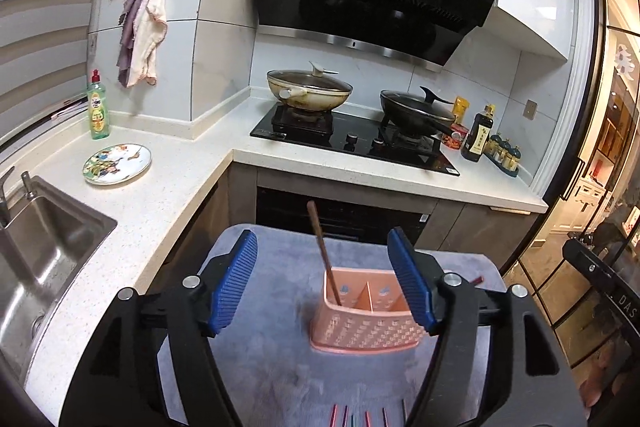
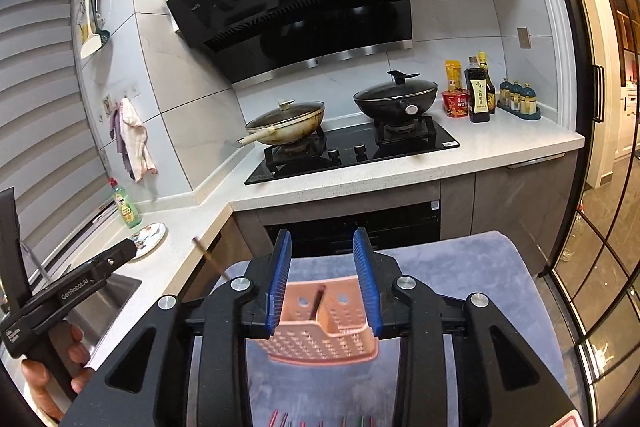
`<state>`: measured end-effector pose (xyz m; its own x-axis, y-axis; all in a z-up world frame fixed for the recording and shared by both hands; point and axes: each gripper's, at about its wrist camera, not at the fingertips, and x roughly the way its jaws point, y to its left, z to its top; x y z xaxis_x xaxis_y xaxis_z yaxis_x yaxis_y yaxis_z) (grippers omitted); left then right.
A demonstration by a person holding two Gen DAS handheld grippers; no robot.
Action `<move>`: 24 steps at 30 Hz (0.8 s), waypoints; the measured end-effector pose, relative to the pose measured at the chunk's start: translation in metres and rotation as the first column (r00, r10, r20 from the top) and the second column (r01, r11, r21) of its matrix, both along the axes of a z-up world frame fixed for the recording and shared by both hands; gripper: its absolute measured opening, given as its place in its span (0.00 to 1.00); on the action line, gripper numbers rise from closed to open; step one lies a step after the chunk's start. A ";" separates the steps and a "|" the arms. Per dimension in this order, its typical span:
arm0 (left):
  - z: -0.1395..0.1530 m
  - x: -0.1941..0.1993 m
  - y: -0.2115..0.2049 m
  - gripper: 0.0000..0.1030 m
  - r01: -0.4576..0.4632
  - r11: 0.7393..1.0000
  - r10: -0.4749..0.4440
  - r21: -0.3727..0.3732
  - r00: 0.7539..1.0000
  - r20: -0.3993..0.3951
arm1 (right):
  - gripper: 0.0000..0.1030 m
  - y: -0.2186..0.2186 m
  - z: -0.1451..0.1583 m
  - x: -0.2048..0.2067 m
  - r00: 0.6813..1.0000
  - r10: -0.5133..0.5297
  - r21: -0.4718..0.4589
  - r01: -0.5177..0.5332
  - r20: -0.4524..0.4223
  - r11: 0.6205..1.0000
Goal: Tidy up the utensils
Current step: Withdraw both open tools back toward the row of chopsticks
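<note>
On the grey-blue cloth [image 1: 256, 367] that covers a raised surface in front of the stove stands a pink perforated utensil holder [image 1: 366, 311], split by a divider into compartments. One brown chopstick [image 1: 323, 254] leans in its left compartment, tip down, top tilted away to the left (its upper end shows blurred in the right wrist view). More chopsticks [image 1: 360, 419], red and one greenish, lie in a row at the near edge of the cloth, only their ends in sight.

Left gripper [image 1: 324, 283] hovers above the holder with its blue pads spread wide, nothing between them; the right pad overlaps the holder's right end in the view, though contact cannot be judged. Right gripper [image 2: 323, 283] is also spread, its pads flanking the holder [image 2: 320, 323] on either side; whether they touch it is unclear.

Beyond the cloth, the white counter [image 1: 168, 195] carries a patterned plate [image 1: 117, 164] and a green dish-soap bottle [image 1: 97, 107], beside a steel sink [image 1: 44, 251]. Two lidded woks sit on the black hob [image 1: 352, 143] beneath a black hood.
</note>
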<state>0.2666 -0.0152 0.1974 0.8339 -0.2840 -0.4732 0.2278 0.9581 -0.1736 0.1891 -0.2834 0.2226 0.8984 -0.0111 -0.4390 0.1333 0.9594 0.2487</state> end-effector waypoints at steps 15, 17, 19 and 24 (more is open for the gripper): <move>-0.049 -0.097 0.013 0.66 -0.023 0.981 0.046 0.194 0.993 -0.111 | 0.38 0.015 -0.041 -0.112 0.997 0.002 -0.071 -0.008 -0.079 0.997; -0.058 -0.106 0.014 0.66 -0.023 0.978 0.050 0.207 0.991 -0.122 | 0.38 0.014 -0.050 -0.124 0.995 0.000 -0.054 -0.005 -0.100 0.999; -0.068 -0.116 0.013 0.66 -0.021 0.975 0.053 0.220 0.989 -0.137 | 0.38 0.015 -0.058 -0.132 0.993 -0.001 -0.042 -0.004 -0.119 0.999; -0.093 -0.136 0.011 0.66 -0.007 0.973 0.050 0.233 0.983 -0.179 | 0.38 0.017 -0.084 -0.157 0.984 -0.013 -0.052 0.004 -0.176 0.999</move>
<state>0.1306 -0.0041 0.1047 0.7333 -0.1272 -0.6679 0.1851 0.9826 0.0160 0.0325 -0.2667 0.1385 0.8070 -0.0447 -0.5889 0.1785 0.9690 0.1711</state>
